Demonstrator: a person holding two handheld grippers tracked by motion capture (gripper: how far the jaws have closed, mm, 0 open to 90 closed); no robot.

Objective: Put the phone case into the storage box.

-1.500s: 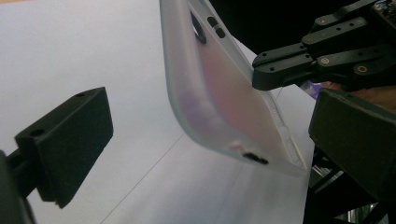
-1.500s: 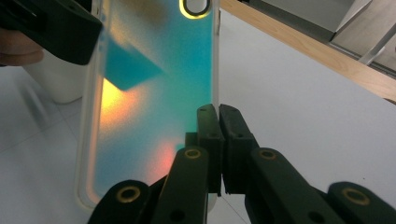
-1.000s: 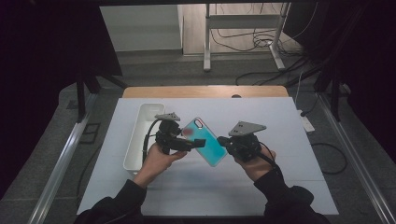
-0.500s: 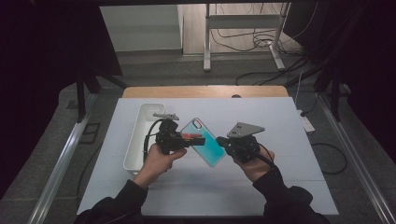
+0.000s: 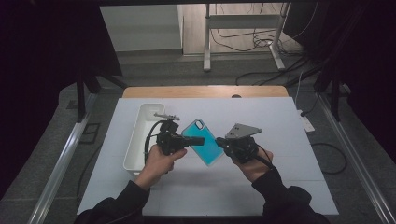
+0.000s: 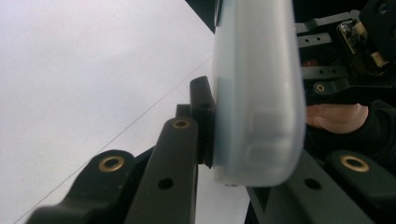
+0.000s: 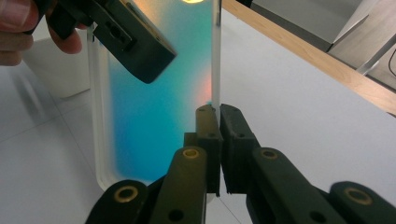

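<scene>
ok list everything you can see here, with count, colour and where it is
phone case: 1, teal with clear edges, held above the table between both grippers
bin: 1, white, long, on the left part of the table
table: 1, white top with a wooden far edge
stand: 1, pale metal legs, on the floor beyond the table
cables: several, dark, on the floor behind and to the right
power strip: 1, white, by the table's right edge
left gripper: 1, black, jaws have just closed on the phone case across its face
right gripper: 1, black, shut on the phone case's clear side edge
hands: 2, in dark sleeves, coming in from the bottom
</scene>
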